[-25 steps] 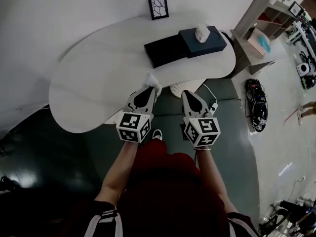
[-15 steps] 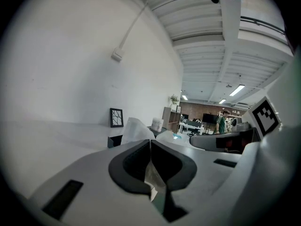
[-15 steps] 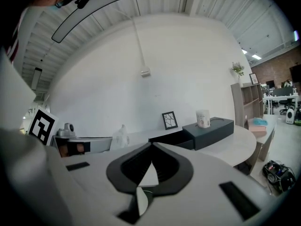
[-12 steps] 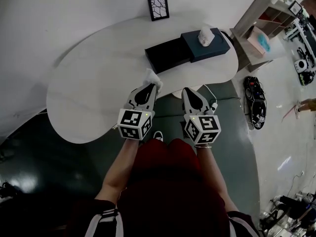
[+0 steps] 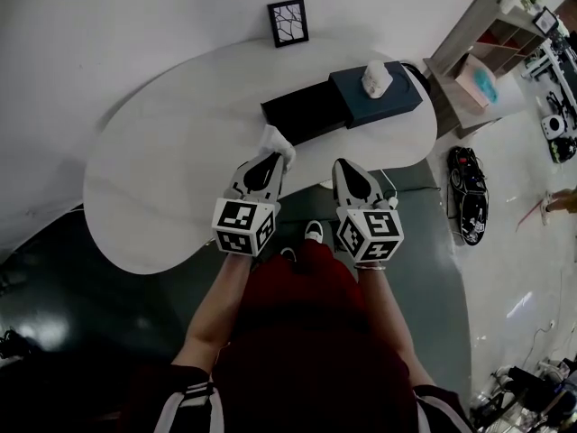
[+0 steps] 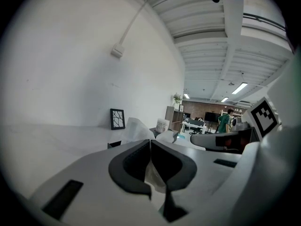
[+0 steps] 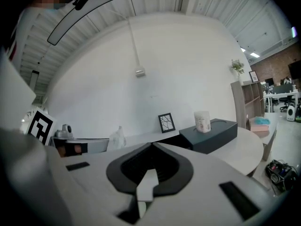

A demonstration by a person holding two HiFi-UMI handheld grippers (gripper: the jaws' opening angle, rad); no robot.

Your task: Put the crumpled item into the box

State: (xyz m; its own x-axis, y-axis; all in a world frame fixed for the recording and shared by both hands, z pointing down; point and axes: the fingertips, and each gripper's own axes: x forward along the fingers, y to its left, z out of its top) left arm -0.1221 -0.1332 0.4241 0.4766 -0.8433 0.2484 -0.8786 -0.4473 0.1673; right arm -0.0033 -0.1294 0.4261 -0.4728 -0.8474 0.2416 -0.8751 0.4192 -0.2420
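We stand at the curved white table (image 5: 162, 152), where the dark box (image 5: 302, 108) sits toward the far side. Our left gripper (image 5: 269, 152) hangs above the near edge, jaws pressed shut on the crumpled white item (image 5: 275, 139), just short of the box. Our right gripper (image 5: 348, 166) hovers beside it, jaws closed together with nothing between them.
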